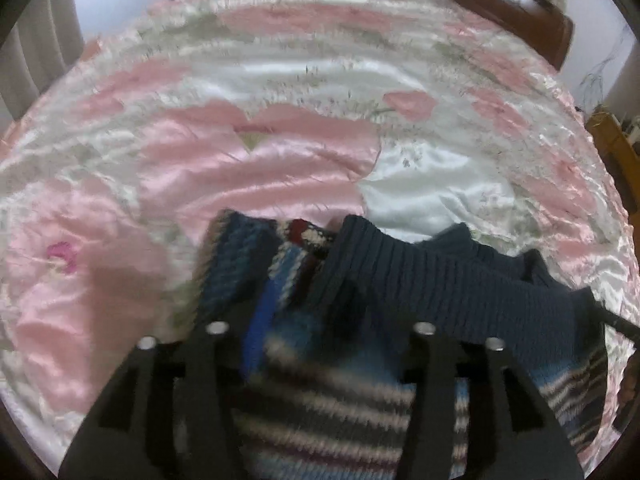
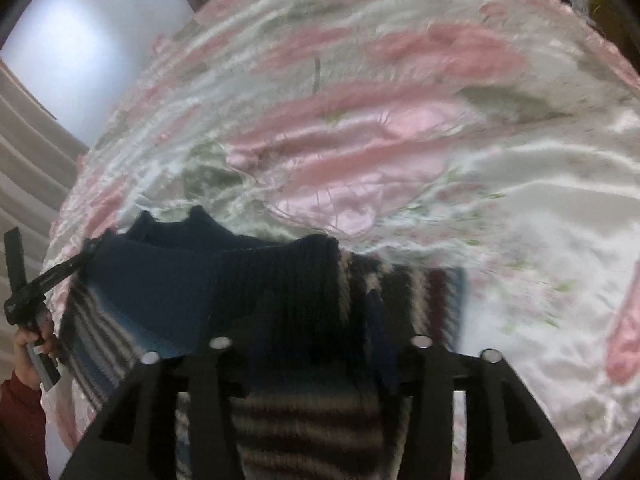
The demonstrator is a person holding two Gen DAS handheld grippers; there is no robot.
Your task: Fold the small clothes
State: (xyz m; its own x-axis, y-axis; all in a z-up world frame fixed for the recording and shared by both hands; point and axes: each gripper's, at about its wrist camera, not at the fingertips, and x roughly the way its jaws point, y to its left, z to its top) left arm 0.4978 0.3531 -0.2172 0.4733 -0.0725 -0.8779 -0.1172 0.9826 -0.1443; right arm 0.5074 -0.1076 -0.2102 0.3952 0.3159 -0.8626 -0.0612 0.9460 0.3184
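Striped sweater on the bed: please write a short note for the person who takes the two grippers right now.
Left gripper: shut on the sweater, near its navy ribbed collar.
Right gripper: also shut on the sweater, at the collar end.
The sweater hangs bunched between both grippers, over the pink floral bedspread; how much of it touches the bed cannot be told.
Done: sweater picked up.
Left: spread it flat, then fold it. No finished fold is visible yet.

Left gripper [image 1: 316,276] is reaching forward toward 12 o'clock, its fingers closing on knit fabric; exact jaw state is blurring out. Right gripper [image 2: 320,292] is doing likewise. In the right wrist view, the left hand [image 2: 34,344] is gripping its handle at 9 o'clock, red sleeve [image 2: 20,420] below.
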